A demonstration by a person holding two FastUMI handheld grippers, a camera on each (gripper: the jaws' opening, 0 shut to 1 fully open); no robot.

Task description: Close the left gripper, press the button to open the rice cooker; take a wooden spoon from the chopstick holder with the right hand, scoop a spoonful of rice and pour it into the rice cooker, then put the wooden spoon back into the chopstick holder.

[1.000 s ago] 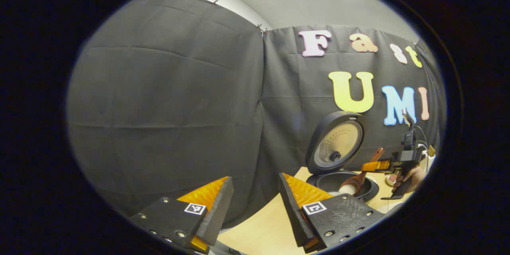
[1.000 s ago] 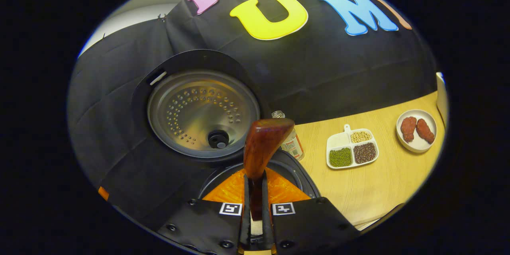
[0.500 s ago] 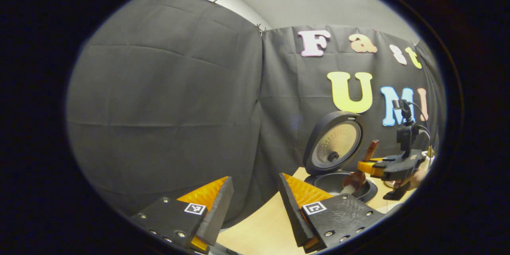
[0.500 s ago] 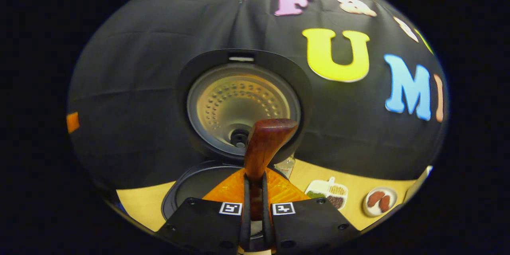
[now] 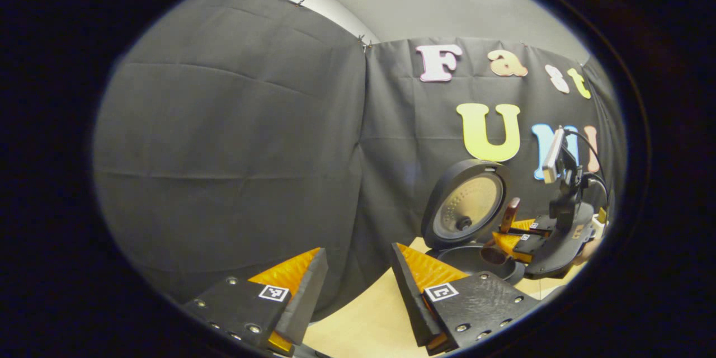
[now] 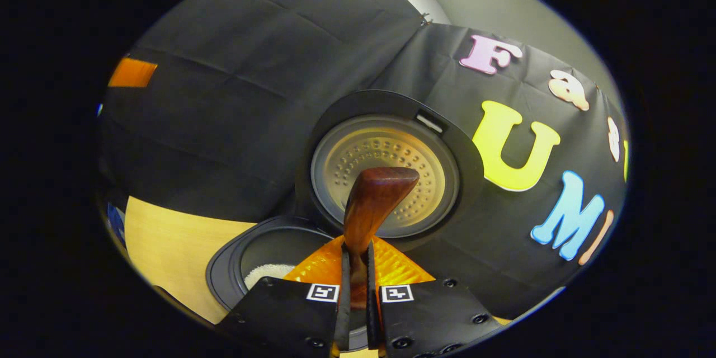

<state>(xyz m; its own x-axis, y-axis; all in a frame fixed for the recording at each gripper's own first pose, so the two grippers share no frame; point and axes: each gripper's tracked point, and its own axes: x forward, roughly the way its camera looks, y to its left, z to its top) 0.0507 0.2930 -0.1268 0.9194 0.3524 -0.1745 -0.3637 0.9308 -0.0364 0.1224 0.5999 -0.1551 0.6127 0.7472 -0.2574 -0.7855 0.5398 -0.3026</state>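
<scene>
Our right gripper (image 6: pixel 356 268) clamps the wooden spoon (image 6: pixel 372 201) above the open rice cooker (image 6: pixel 268 260); our left gripper (image 5: pixel 358 268) hangs spread, empty

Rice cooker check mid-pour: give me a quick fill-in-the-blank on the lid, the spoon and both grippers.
1. The rice cooker's lid stands ____.
2. The right gripper is shut on the wooden ____.
3. The left gripper is ____ and holds nothing.
4. A small heap of white ____ lies in the inner pot.

Missing words: open; spoon; open; rice
</scene>
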